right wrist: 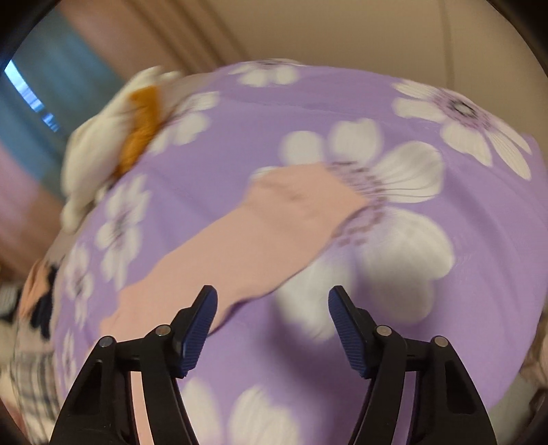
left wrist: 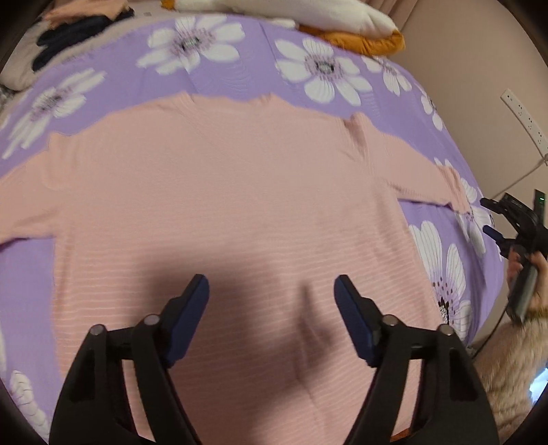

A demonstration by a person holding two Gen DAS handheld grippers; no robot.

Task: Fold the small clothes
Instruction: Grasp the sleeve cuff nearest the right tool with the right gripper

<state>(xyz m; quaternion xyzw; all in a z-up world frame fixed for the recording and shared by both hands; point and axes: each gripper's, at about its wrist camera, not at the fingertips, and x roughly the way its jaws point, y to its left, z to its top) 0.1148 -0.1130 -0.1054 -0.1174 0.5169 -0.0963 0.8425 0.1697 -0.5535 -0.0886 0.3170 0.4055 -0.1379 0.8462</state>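
Note:
A pink ribbed sweater [left wrist: 222, 191] lies spread flat on the purple flowered bedsheet [left wrist: 260, 51], sleeves out to both sides. My left gripper [left wrist: 272, 284] is open and empty, hovering over the sweater's lower body. My right gripper [right wrist: 272, 297] is open and empty above the sheet, just right of the sweater's right sleeve [right wrist: 274, 226], whose cuff lies ahead of it. The right gripper also shows at the right edge of the left wrist view [left wrist: 493, 219], beyond the sleeve's end.
A white and orange bundle [left wrist: 342, 24] lies at the far edge of the bed, also in the right wrist view [right wrist: 113, 143]. Dark and peach clothes [left wrist: 75, 30] sit at the far left. A power strip [left wrist: 524, 116] hangs on the wall right.

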